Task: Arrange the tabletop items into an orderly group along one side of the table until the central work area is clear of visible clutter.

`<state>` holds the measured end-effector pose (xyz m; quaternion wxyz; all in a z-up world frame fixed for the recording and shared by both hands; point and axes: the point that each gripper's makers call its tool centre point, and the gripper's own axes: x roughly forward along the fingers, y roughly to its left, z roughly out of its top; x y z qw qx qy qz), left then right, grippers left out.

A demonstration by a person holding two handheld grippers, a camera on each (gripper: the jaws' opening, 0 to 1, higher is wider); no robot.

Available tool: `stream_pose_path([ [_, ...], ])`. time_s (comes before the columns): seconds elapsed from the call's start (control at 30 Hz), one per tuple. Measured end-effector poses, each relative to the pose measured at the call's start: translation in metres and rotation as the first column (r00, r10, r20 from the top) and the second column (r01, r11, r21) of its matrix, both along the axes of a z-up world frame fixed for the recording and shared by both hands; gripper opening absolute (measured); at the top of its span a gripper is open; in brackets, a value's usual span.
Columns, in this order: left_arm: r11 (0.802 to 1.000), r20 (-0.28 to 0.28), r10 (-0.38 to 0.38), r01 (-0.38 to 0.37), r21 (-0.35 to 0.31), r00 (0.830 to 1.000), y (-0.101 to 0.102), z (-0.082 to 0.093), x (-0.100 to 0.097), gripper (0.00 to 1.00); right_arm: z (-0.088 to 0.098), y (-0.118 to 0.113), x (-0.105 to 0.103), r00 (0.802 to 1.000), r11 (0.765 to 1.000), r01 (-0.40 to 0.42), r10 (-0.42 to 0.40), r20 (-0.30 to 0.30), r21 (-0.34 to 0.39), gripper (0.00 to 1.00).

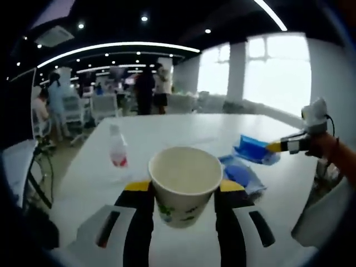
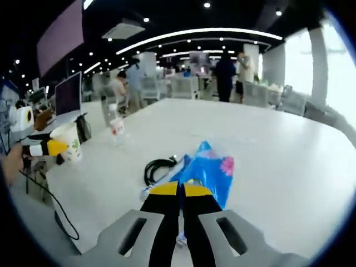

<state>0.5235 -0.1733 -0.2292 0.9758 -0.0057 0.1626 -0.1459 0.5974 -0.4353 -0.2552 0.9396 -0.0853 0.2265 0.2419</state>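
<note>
In the left gripper view, a white paper cup [image 1: 184,183] with a green printed pattern near its base is held between the jaws of the left gripper [image 1: 183,192], which are closed against its sides; the cup is upright, its open mouth turned toward the camera, and it is raised above the white bench [image 1: 167,133]. Beyond the cup, to its left, a small clear bottle [image 1: 117,149] with a red label is seen standing on the bench. To the right of the cup, a blue plastic packet [image 1: 245,175] is seen, and above it a second blue piece is gripped at the tips of the right gripper [image 1: 276,146], which enters from the right with a person's hand [image 1: 325,147] behind it.

In the right gripper view, the jaws of the right gripper [image 2: 179,192] are pressed almost together on the near edge of a blue plastic packet [image 2: 208,169] with a pink flower print, which is pinched between the yellow tips. A coiled black cable [image 2: 158,167] lies on the bench [image 2: 267,150] just beside the packet, on its left. Farther back, the small bottle [image 2: 116,127] with the red label stands well apart from both. At the left edge, the paper cup [image 2: 69,142] is seen carried in the left gripper [image 2: 47,147], beyond the bench's edge. A dark monitor [image 2: 68,93] stands behind it, and people are seen standing in the background.
</note>
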Motion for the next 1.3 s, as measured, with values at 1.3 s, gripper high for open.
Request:
stream_pose_path([
  [1.3,1.000,0.048,0.018,-0.017,-0.024,0.999,0.017,-0.031,0.136,0.40,-0.014,-0.049,0.016,0.977,0.978,0.197,-0.191,-0.092,0.062,0.01],
])
